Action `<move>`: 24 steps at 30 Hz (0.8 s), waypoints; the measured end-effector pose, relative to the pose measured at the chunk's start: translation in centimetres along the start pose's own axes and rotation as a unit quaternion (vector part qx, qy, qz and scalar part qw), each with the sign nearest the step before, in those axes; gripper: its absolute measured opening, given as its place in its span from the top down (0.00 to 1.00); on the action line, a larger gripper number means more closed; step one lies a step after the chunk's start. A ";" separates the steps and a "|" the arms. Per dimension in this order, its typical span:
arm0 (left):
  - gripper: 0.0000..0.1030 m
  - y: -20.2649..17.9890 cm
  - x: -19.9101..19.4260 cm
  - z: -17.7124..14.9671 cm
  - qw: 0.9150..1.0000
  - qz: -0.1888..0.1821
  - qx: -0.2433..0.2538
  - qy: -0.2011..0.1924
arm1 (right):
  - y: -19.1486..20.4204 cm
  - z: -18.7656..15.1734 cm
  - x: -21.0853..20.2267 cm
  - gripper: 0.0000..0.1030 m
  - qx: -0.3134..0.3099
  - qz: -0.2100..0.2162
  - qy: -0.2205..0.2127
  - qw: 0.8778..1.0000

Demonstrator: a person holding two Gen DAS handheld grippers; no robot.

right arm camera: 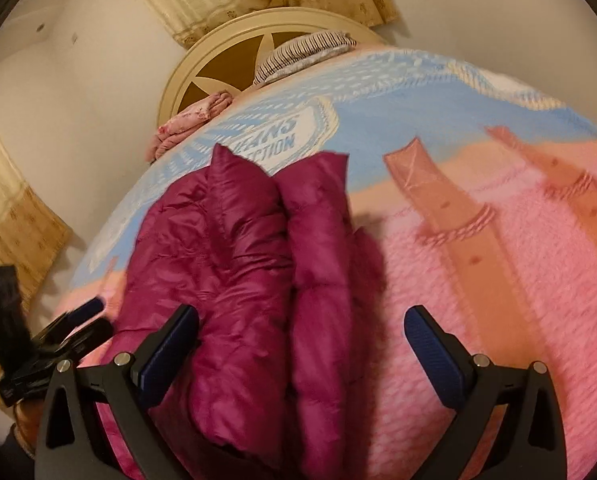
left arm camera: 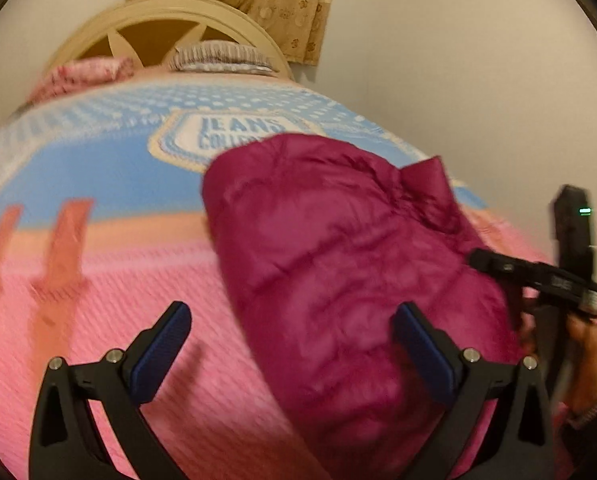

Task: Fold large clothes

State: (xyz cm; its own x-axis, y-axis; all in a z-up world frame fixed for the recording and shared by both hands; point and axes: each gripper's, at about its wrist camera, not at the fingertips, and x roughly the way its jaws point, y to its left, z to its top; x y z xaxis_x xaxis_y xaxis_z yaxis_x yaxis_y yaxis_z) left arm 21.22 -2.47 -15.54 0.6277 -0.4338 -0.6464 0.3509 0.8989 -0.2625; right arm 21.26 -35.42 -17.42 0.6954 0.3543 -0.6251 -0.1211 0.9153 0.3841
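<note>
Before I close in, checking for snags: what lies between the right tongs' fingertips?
In the right wrist view, the open right tongs straddle the folded magenta jacket and bare pink bedspread; nothing else lies there.

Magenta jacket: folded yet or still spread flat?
Folded. The puffer jacket lies as a narrow bundle, layers doubled lengthwise on the bedspread; both grippers open.
</note>
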 end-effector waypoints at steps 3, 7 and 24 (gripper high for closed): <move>0.00 0.3 0.9 -0.6 0.999 -0.037 -0.032 0.008 | -1.0 0.4 0.7 0.01 0.027 0.053 0.042 0.997; 0.00 0.9 1.6 -0.7 0.995 -0.070 -0.067 0.010 | -2.3 0.7 1.4 0.01 0.072 0.131 0.066 0.987; 0.62 -1.3 -2.9 -1.0 0.996 -0.073 -0.030 -0.032 | -1.9 0.5 2.2 0.55 0.129 0.233 0.062 0.962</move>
State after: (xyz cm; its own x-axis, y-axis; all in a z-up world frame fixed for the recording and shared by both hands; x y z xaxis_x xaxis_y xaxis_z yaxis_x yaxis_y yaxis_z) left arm 18.26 -2.34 -14.02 0.6162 -0.5614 -0.5524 0.4008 0.8273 -0.3936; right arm 23.33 -36.51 -19.21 0.5169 0.7494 -0.4137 -0.2084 0.5789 0.7883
